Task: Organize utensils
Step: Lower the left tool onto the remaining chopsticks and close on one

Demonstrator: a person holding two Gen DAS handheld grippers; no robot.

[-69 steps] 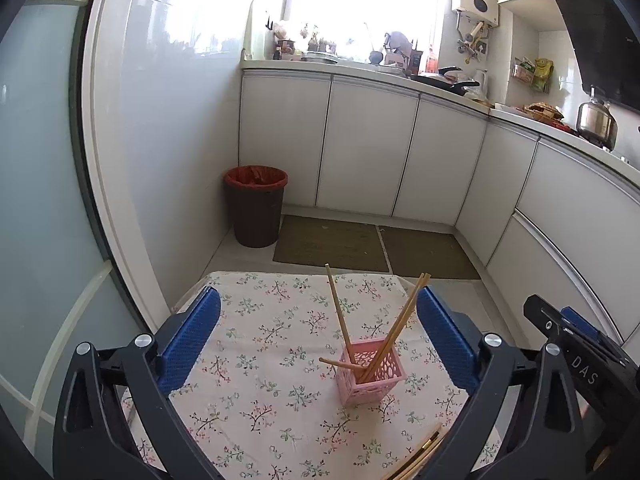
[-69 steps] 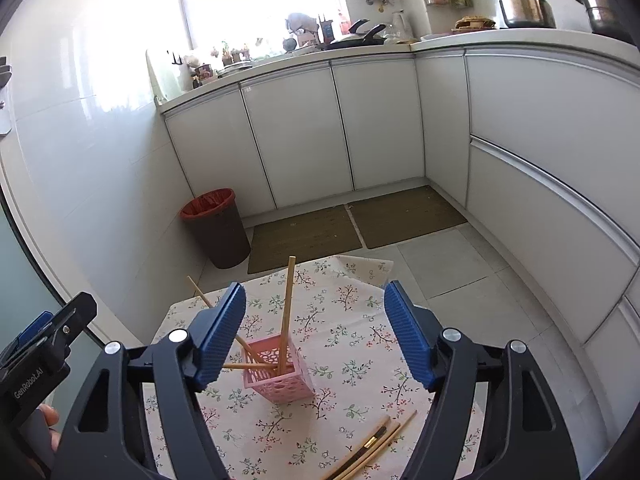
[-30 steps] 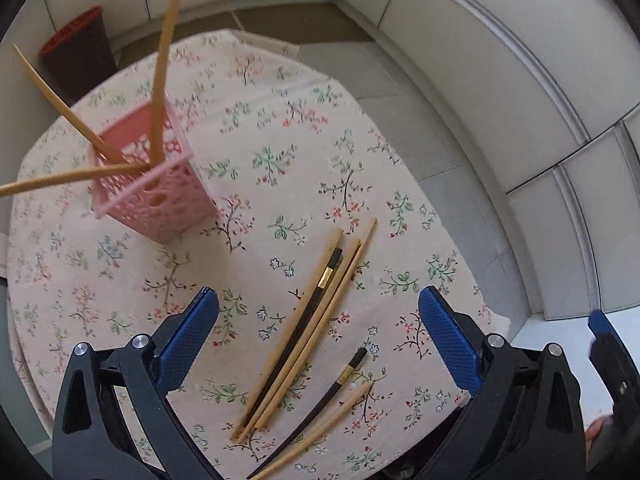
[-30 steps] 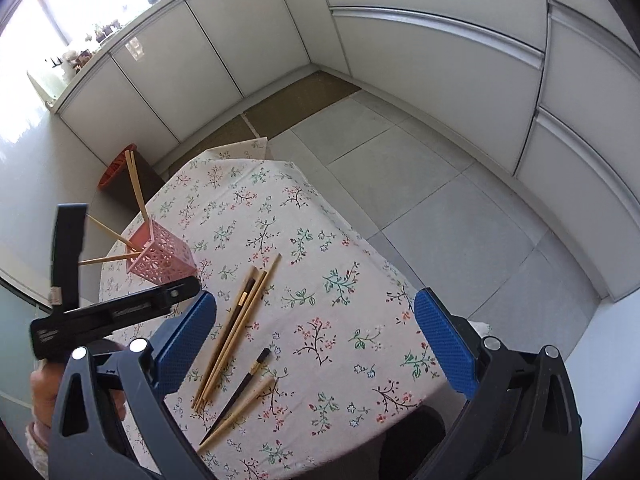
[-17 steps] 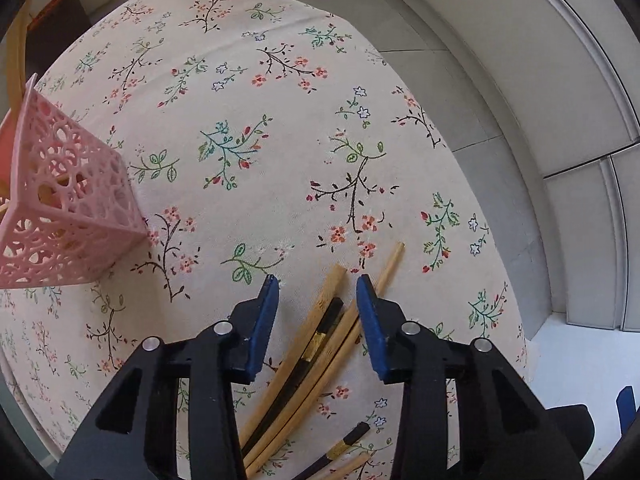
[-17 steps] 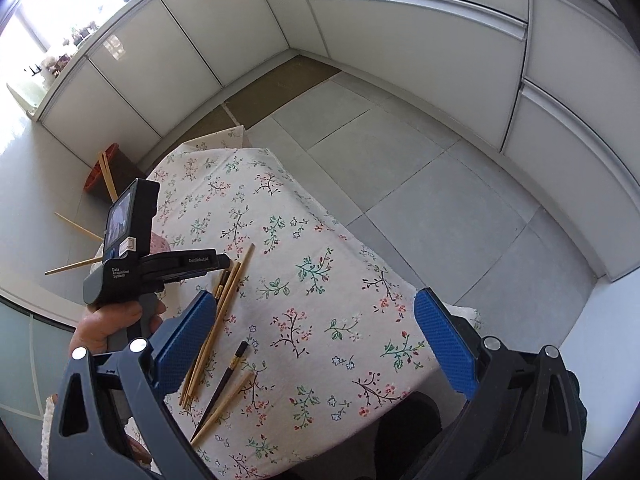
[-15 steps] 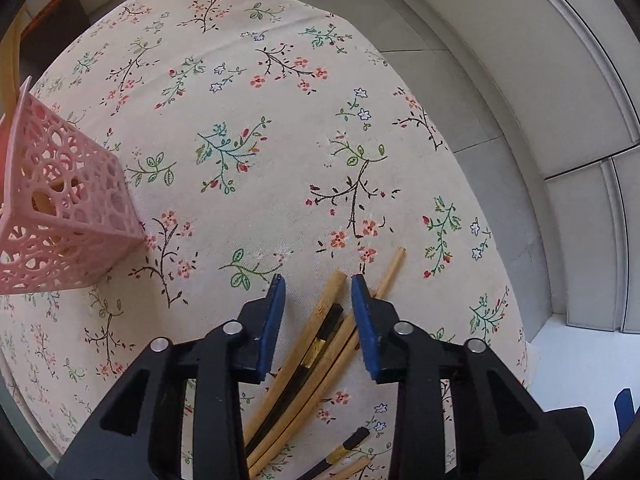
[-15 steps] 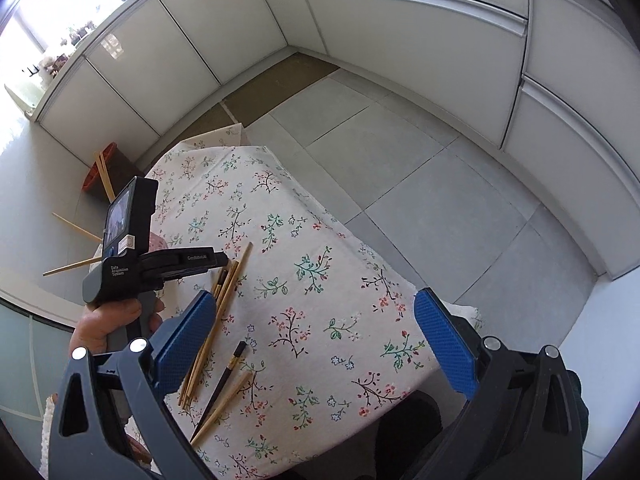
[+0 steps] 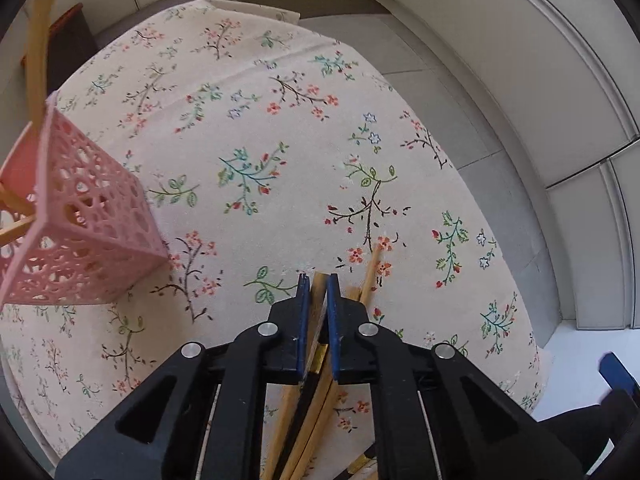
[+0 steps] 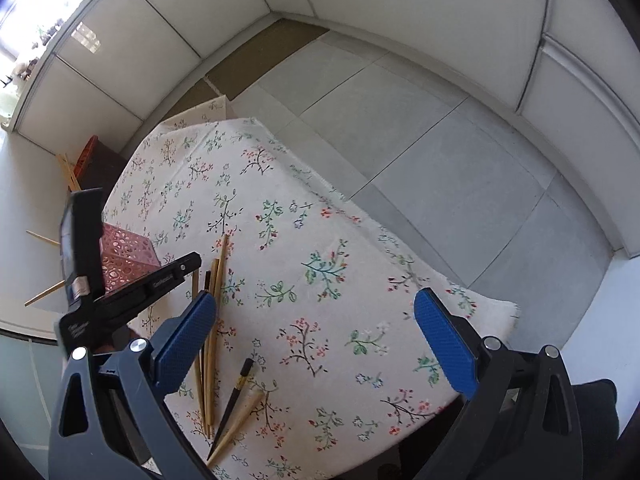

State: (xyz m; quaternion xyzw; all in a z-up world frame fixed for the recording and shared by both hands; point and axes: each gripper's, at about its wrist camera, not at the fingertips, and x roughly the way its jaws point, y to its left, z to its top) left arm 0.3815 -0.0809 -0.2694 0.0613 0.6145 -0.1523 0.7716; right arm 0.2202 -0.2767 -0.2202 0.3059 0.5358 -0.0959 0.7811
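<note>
Several wooden and dark chopsticks [image 10: 212, 312] lie in a bundle on the floral tablecloth [image 10: 320, 240]. My left gripper [image 9: 317, 280] is down on that bundle with its blue pads closed on a wooden chopstick [image 9: 319, 292]; it also shows in the right wrist view [image 10: 192, 261]. A pink lattice holder [image 9: 76, 236] with chopsticks standing in it sits to the left; it also shows in the right wrist view [image 10: 126, 254]. My right gripper [image 10: 316, 316] is open and empty above the table's near part.
A dark chopstick [image 10: 234, 400] and a wooden one [image 10: 240, 420] lie apart near the front edge. The table's right edge drops to a grey tiled floor [image 10: 440, 140]. White cabinets [image 10: 400, 0] line the walls. A bin [image 10: 86, 156] stands behind the table.
My left gripper came down over the chopstick bundle and its jaws closed from wide open to gripping a wooden chopstick. My right gripper stayed open above the table.
</note>
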